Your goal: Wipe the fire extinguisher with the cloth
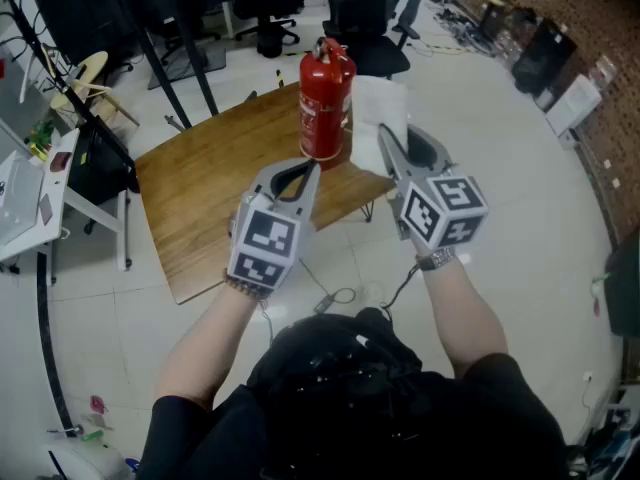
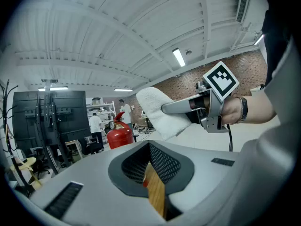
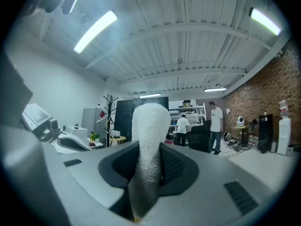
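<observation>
A red fire extinguisher (image 1: pixel 325 96) stands upright near the far edge of the wooden table (image 1: pixel 215 183). My right gripper (image 1: pixel 386 140) hovers just right of it, shut on a folded white cloth (image 1: pixel 377 120) that sticks up past its tips. In the right gripper view the cloth (image 3: pixel 149 140) fills the gap between the jaws. My left gripper (image 1: pixel 298 172) is shut and empty, just in front of the extinguisher's base. From the left gripper view the extinguisher (image 2: pixel 120 133) is ahead, with the cloth (image 2: pixel 157 112) to its right.
A black office chair (image 1: pixel 372 30) stands behind the table, with black stand legs (image 1: pixel 190 63) at the far left. A desk with a laptop (image 1: pixel 20 203) is on the left. A cable (image 1: pixel 336 296) lies on the tiled floor. People stand in the background (image 3: pixel 215 126).
</observation>
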A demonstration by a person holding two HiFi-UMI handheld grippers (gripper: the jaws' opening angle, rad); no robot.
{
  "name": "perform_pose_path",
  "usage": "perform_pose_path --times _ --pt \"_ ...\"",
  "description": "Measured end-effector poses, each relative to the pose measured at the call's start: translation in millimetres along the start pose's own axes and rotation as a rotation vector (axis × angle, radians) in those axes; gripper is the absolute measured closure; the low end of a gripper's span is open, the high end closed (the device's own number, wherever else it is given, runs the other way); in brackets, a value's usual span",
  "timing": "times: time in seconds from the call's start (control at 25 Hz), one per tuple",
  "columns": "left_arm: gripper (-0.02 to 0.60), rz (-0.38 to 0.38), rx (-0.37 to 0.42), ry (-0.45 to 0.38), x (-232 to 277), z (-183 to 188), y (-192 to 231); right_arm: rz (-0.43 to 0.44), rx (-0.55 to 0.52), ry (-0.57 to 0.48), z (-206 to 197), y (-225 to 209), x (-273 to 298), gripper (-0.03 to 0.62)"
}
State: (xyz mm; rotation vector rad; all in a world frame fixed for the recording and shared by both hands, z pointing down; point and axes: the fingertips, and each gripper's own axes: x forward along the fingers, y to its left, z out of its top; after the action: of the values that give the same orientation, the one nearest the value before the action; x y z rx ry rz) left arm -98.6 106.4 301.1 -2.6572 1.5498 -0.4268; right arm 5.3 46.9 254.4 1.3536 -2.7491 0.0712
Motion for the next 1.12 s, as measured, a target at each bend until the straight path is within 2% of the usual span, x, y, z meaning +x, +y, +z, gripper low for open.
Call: perform_pose_path --times 0.28,0.48,0.84,1.12 --pt "0.581 0.017 0.010 0.006 20.3 -2.0 14.4 -0.013 -0.013 -0.016 7.2 -26.7 32.9 0.471" --pt "0.581 0.045 0.018 0.022 45.2 2.3 22.8 0.014 -0.013 -0.017 10.2 -51.6 63.0 0.471" --pt "0.581 0.145 -0.007 0.071 103.3 14.2 48.1 0.152 0.026 0.044 3.0 -82.9 133.8 0.473" --pt "0.581 0.213 -0.030 0.126 137.4 0.9 60.0 0.268 0.063 0.107 -24.4 -78.7 178.4 0.473"
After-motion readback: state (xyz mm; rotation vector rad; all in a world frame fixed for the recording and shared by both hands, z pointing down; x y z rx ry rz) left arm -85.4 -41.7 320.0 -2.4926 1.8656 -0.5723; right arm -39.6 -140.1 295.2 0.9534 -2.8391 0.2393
